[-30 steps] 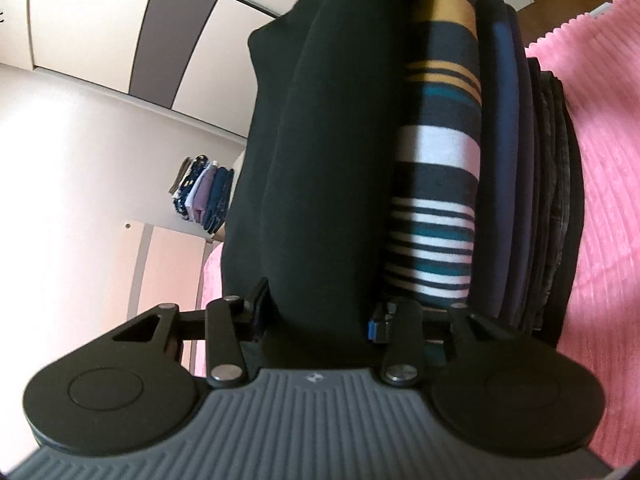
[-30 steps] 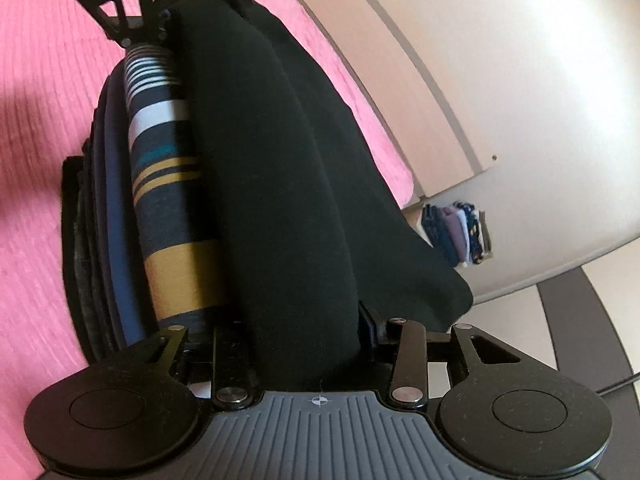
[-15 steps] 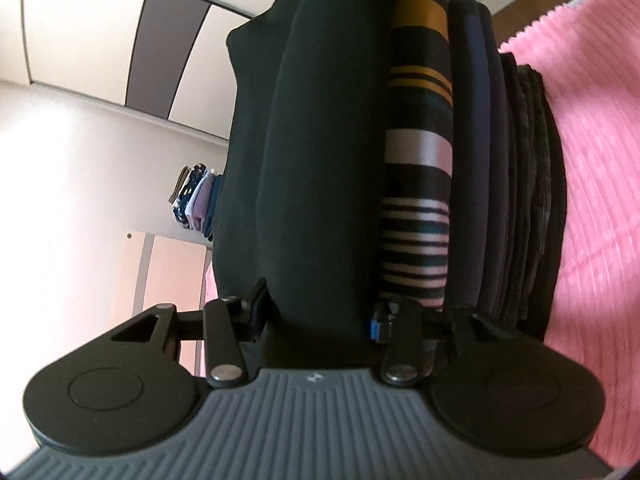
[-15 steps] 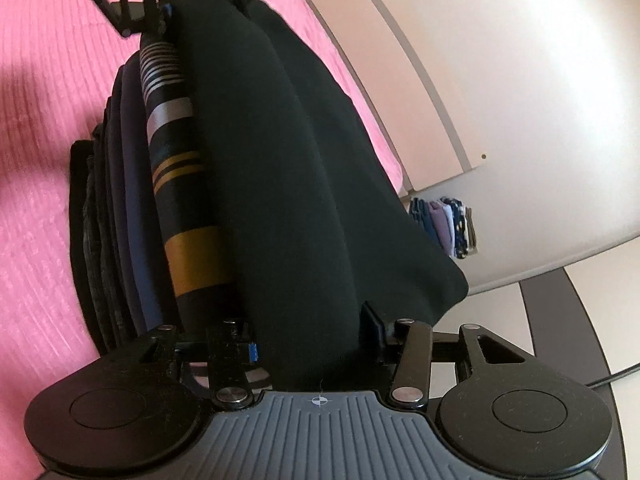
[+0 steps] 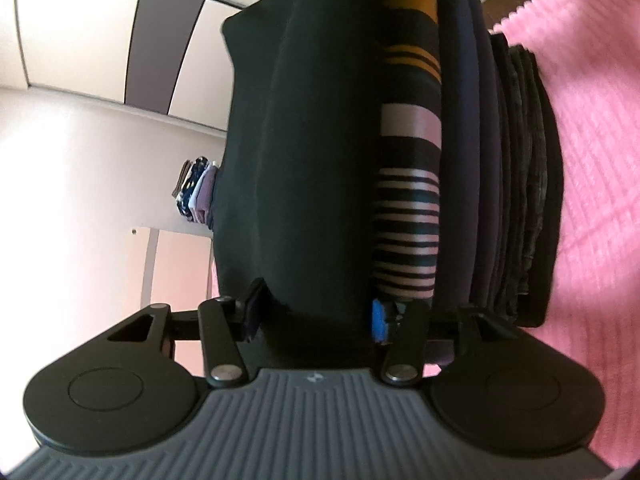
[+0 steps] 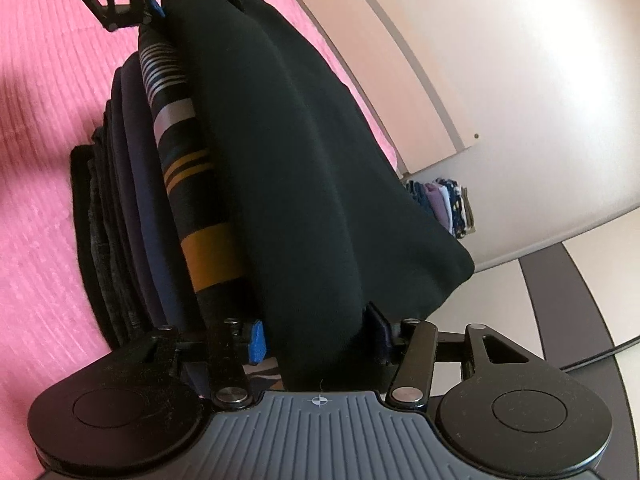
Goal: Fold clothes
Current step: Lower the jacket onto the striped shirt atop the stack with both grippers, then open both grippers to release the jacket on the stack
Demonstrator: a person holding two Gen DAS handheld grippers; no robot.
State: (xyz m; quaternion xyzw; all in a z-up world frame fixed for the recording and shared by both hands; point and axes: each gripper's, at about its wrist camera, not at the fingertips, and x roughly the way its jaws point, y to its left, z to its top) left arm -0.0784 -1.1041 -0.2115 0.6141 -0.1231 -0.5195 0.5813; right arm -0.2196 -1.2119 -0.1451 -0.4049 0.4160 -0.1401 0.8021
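Pink ribbed bedding (image 5: 592,168) fills one side of both views, with pale walls and a grey-striped wardrobe front (image 5: 156,40) on the other. Our left gripper (image 5: 316,312) has its fingers clamped across one end of a thick folded black garment (image 5: 304,140), a blue pad (image 5: 378,320) pressed against the cloth on the stack side. Our right gripper (image 6: 316,336) grips the opposite end of the same garment in the same way, so the two tools face each other along its length; from the right wrist view we see the left gripper's frame at the far end. Both grippers are rolled onto their sides, so the bedding runs up the frame edge.

Just beside the black garment, touching it, lies a folded striped top (image 5: 408,200) with orange, white and dark bands, then navy pieces (image 5: 468,160) and dark grey ones (image 5: 528,184), all stacked on the bedding. Farther off, by the wall, sits a small pile of folded patterned clothes (image 5: 198,190).
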